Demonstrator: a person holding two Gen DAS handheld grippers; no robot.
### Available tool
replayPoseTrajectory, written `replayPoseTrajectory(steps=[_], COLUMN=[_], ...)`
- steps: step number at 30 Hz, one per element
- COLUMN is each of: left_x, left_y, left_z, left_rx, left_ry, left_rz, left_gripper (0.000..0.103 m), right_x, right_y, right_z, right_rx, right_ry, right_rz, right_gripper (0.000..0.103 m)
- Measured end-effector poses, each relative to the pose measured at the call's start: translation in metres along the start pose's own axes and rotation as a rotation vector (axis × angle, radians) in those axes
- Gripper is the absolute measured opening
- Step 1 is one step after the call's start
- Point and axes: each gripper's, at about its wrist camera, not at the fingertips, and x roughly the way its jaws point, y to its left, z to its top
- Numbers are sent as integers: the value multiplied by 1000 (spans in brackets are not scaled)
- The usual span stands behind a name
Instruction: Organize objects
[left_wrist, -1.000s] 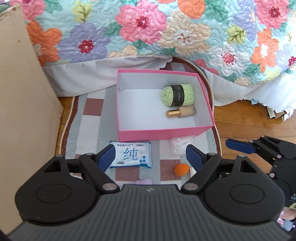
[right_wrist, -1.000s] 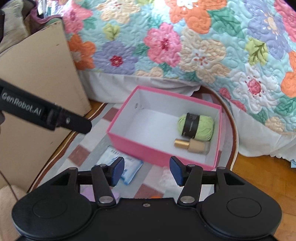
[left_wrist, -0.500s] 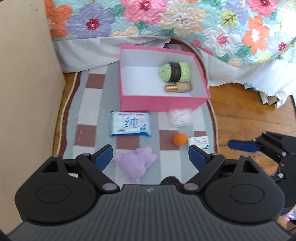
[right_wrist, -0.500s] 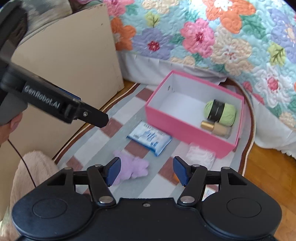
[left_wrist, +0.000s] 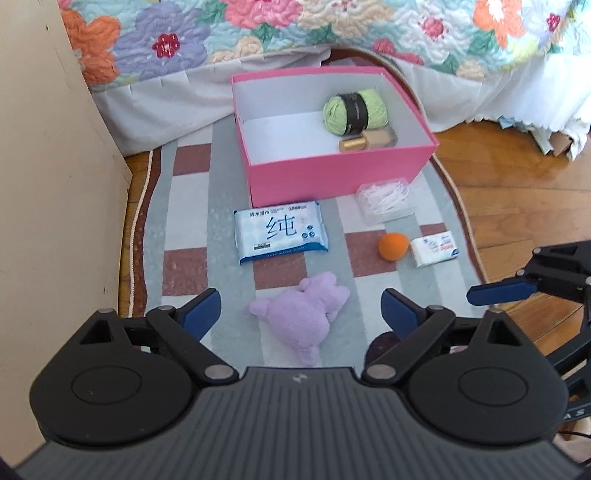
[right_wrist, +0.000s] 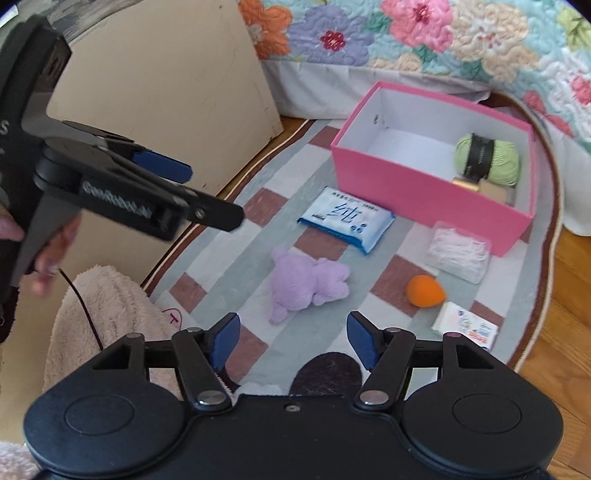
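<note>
A pink box stands on a checked rug and holds a green yarn ball and a gold-capped bottle. In front of it lie a blue wipes pack, a purple plush toy, an orange sponge, a clear bag of white bits and a small white packet. My left gripper is open and empty above the plush. My right gripper is open and empty, back from the plush.
A beige board stands along the rug's left side. A flowered quilt hangs over the bed behind the box. Wooden floor lies to the right. A fluffy beige cloth lies at the near left.
Both grippers have pulled back and up from the box, so the plush, sponge and white packet have come into view. Both stay open and empty.
</note>
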Motion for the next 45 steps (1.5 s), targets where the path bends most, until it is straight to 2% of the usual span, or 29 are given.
replayPoseTrajectory(steps=[5, 8, 11, 16, 21, 25, 26, 28, 32, 33, 35, 37, 38, 40, 42, 45], left_x=[32, 50, 70, 111, 141, 154, 156, 160, 166, 166, 165, 162, 160, 156, 152, 148], left_y=[12, 25, 36, 52, 56, 61, 62, 64, 61, 57, 50, 45, 44, 44, 47, 55], left_z=[-5, -9, -12, -26, -35, -40, -41, -43, -43, -42, -37, -30, -28, -24, -23, -25], left_rx=[-59, -135, -206, -357, -414, -435, -438, -440, -420, -402, -355, -319, -314, -321, -344, -398], left_ry=[39, 65, 91, 176, 203, 199, 197, 184, 154, 141, 101, 43, 19, -17, -44, -50], left_rz=[-22, -66, -69, -113, -110, -120, -128, -151, -183, -178, -167, -155, -153, -147, -149, -145], left_gripper=[97, 97, 95, 93, 89, 61, 57, 52, 49, 48, 47, 46, 46, 46, 46, 46], right_x=[30, 52, 76, 116, 151, 172, 175, 178, 185, 187, 192, 193, 191, 185, 180, 177], right_y=[5, 12, 16, 13, 8, 7, 6, 3, -2, -3, -9, -16, -20, -26, -35, -49], right_z=[4, 8, 12, 16, 17, 17, 16, 17, 21, 22, 26, 30, 31, 30, 30, 27], right_rx=[-73, -191, -326, -509, -645, -756, -780, -809, -857, -861, -812, -725, -676, -599, -508, -316], right_ry=[19, 8, 9, 44, 92, 147, 157, 180, 212, 212, 225, 216, 211, 187, 166, 181], right_rz=[30, 18, -15, -60, -54, -44, -44, -20, 37, 47, 67, 75, 81, 77, 66, 43], right_gripper=[72, 75, 75, 75, 75, 75, 75, 75, 80, 83, 82, 78, 70, 68, 60, 53])
